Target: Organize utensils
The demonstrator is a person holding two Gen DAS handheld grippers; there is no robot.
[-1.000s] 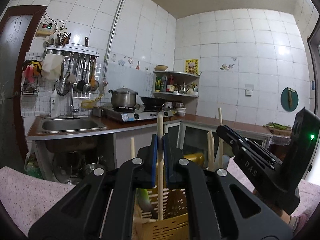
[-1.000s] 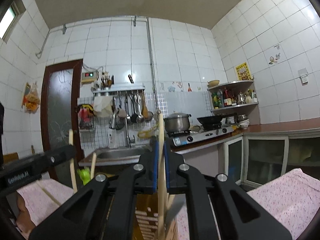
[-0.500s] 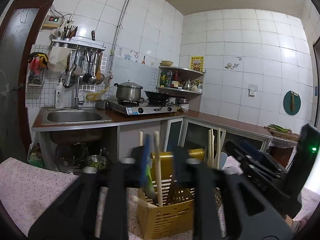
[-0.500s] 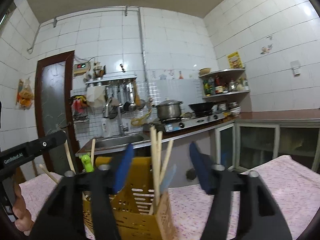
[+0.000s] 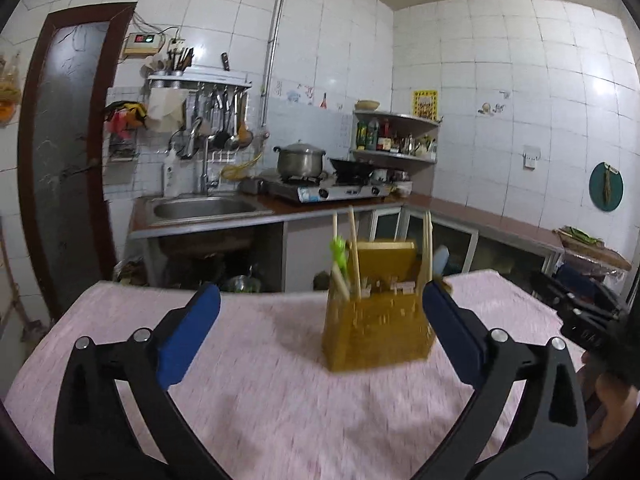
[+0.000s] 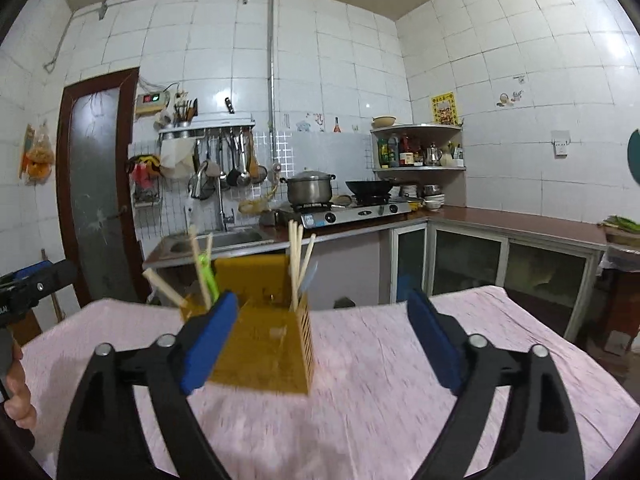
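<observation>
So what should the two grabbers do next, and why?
Probably ease both back a little more and look for any utensil left out. The left gripper and right gripper have just been opening, with nothing between their jaws. The chopsticks stand in the yellow holder, and only the holder shows on the pink cloth.

We observe the left gripper [image 5: 320,330] with jaws just opened wide, nothing between them. Beyond stands the yellow utensil holder [image 5: 376,332] on the pink-covered bench [image 5: 260,392], chopsticks [image 5: 353,248] upright inside.
</observation>
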